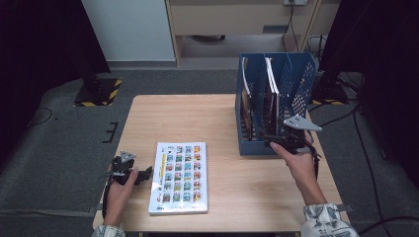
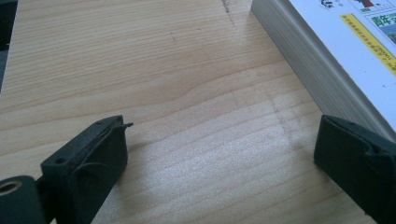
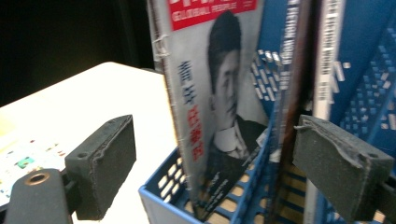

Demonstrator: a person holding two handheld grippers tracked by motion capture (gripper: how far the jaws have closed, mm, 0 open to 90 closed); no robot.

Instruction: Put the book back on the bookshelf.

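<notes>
Both pads of the right gripper (image 3: 215, 163) stand wide, flanking an upright magazine (image 3: 210, 93) in the blue file rack (image 1: 276, 103), spine vertical. Right gripper view reveals its cover portrait.

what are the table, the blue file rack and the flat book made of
Table: looks like light wood or wood-look laminate; matte, with visible grain lines. File rack: probably moulded plastic, blue, its walls pierced by a regular grid of holes. Book: paper, with a stack of page edges showing in the left gripper view and a cover that seems glossy and colour-printed.
</notes>
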